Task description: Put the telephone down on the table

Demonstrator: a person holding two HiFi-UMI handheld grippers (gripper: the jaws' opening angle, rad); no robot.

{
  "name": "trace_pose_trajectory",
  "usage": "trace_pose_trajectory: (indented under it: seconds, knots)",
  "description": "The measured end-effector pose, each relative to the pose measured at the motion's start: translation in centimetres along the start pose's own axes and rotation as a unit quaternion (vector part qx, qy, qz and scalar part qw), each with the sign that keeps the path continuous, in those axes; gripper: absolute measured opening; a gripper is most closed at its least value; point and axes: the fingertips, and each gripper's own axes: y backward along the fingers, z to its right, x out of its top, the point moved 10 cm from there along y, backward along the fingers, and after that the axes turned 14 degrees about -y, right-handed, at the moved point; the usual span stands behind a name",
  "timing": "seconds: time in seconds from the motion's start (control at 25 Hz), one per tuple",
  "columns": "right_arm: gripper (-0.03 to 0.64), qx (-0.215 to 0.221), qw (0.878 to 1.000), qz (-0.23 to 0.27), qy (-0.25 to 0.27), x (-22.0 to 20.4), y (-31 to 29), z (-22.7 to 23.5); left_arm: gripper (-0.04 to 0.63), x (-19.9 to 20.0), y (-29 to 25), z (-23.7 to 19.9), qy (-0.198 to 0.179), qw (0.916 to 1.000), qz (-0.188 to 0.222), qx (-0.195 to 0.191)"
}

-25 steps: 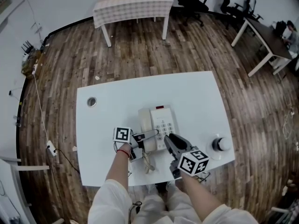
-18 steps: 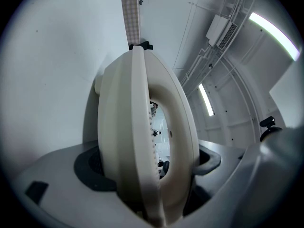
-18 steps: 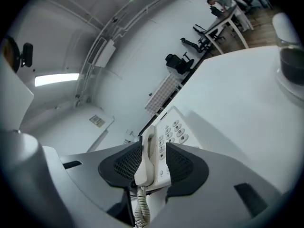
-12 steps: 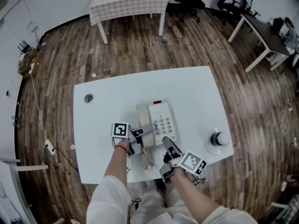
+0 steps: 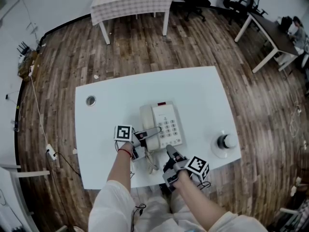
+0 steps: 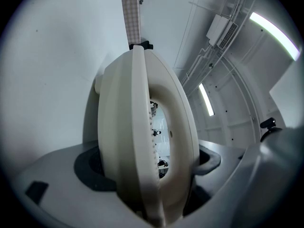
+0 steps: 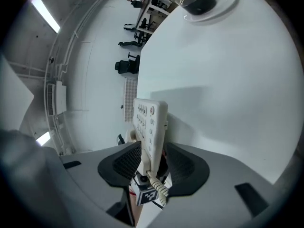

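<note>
Handset (image 6: 142, 137) clamped in left gripper (image 5: 157, 131). Right gripper (image 5: 170, 152) jaws just opened, base (image 7: 149, 127) between them, unpressed. Next: release left gently, retreat clear of cord (image 5: 151, 164).

Cream sleeves (image 5: 108, 207), a red wristband (image 5: 126, 152), and a grey, black-padded left hand-held gripper (image 5: 155, 132) and right hand-held gripper (image 5: 170, 152), each bearing a black-and-white marker cube (image 5: 124, 133).

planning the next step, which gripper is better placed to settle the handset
Left: the left gripper is clamped on the handset at the telephone. On the right gripper the jaws have just been opening, gripping nothing.
</note>
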Motion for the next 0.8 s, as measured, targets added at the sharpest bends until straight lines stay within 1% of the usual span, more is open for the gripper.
trace_pose_trajectory:
  seconds: [0.12,0.2,0.44,0.56,0.68,0.8]
  knots:
    - [0.169,-0.007,1.0,0.002,-0.023,0.0,-0.7,0.7,0.426,0.0,-0.1,-0.1,-0.005,1.0,-0.001,-0.001]
    - [0.169,-0.003,0.999,0.007,-0.033,0.3,-1.3,1.0,0.426,0.0,-0.1,-0.1,-0.005,1.0,-0.003,-0.001]
    - [0.166,0.006,0.999,0.013,-0.041,0.5,-2.5,0.9,0.426,-0.1,0.1,-0.2,-0.005,1.0,-0.006,-0.001]
    - [0.141,0.002,0.999,0.017,-0.046,0.7,-2.8,0.7,0.426,-0.1,0.0,-0.3,-0.002,1.0,-0.006,-0.001]
    - [0.137,0.014,0.999,0.011,-0.044,1.1,-3.0,1.2,0.426,-0.1,-0.1,-0.3,-0.001,1.0,-0.006,0.001]
    - [0.133,0.004,0.999,0.015,-0.051,0.9,-2.8,0.9,0.428,-0.1,0.0,-0.3,-0.001,1.0,-0.007,0.005]
